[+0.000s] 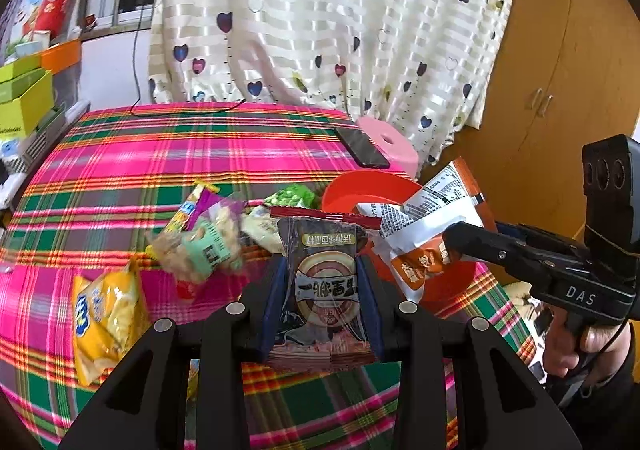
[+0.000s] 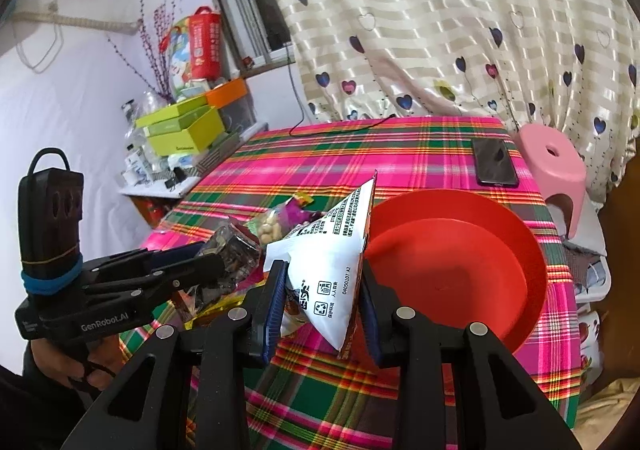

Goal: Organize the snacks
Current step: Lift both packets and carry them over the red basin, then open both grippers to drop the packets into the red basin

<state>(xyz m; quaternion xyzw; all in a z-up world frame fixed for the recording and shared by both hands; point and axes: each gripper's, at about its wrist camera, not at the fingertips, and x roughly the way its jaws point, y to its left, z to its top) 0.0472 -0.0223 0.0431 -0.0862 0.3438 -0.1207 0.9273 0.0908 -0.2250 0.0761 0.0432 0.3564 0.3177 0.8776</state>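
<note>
My left gripper (image 1: pixel 322 270) is shut on a dark snack packet (image 1: pixel 326 282) and holds it above the plaid table. My right gripper (image 2: pixel 324 270) is shut on a white and orange snack bag (image 2: pixel 334 254), just left of the red bowl (image 2: pixel 500 250). In the left wrist view the right gripper (image 1: pixel 460 242) holds that bag (image 1: pixel 424 226) over the bowl's (image 1: pixel 344 194) near rim. Loose snacks lie on the table: a yellow chip bag (image 1: pixel 104 314), a nut packet (image 1: pixel 200 246), a purple packet (image 1: pixel 196 206) and a green packet (image 1: pixel 292 196).
A black phone (image 2: pixel 494 162) lies at the table's far right edge, beside a pink stool (image 2: pixel 556 166). Green and orange boxes (image 2: pixel 188 126) are stacked on a shelf to the left. A curtain hangs behind the table (image 1: pixel 160 154). A black cable (image 1: pixel 188 112) crosses the far edge.
</note>
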